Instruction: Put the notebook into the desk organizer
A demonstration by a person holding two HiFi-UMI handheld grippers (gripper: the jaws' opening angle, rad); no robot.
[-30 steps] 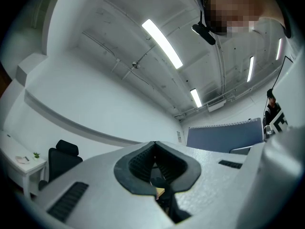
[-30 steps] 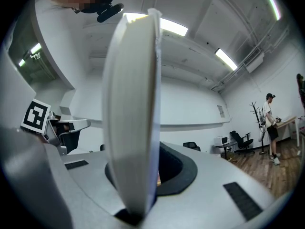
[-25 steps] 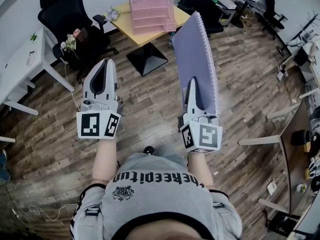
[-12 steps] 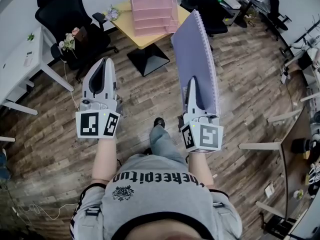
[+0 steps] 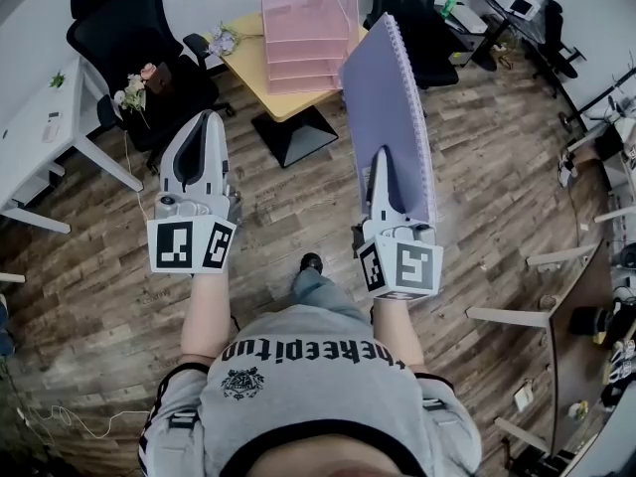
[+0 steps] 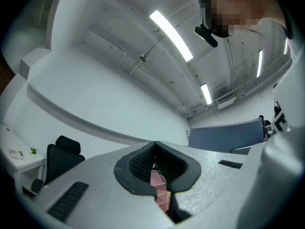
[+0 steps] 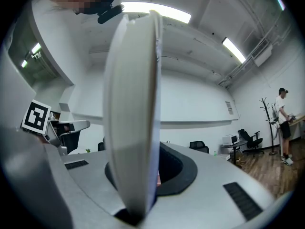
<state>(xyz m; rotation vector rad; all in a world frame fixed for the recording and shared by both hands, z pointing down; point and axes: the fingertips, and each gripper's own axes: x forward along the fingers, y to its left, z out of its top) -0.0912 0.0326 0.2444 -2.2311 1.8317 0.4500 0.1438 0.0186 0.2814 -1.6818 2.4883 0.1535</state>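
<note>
1. As the head view looks steeply down, the right gripper is clamped on the near end of the notebook, a purple spiral-bound one standing on edge and sticking out ahead of the jaws, spiral side to the right. It's up in the air over the wood floor, not in the desk organizer yet. That organizer is the pink tiered tray thing on the yellow table ahead, and the notebook's far end overlaps its right side in the picture (can't tell how near they really are). The left gripper is held out beside the right one, well apart from it, with nothing in it. A black office chair sits left of the table.
2. Left gripper view: the jaws are pinched together at the tips with nothing between them, just a sliver of pink showing through the gap lower down. The notebook shows off to the right, upright.
3. Right gripper view: the notebook is edge-on dead centre, running up from between the jaws, which are closed narrow on it. A person stands far off at the right edge
</note>
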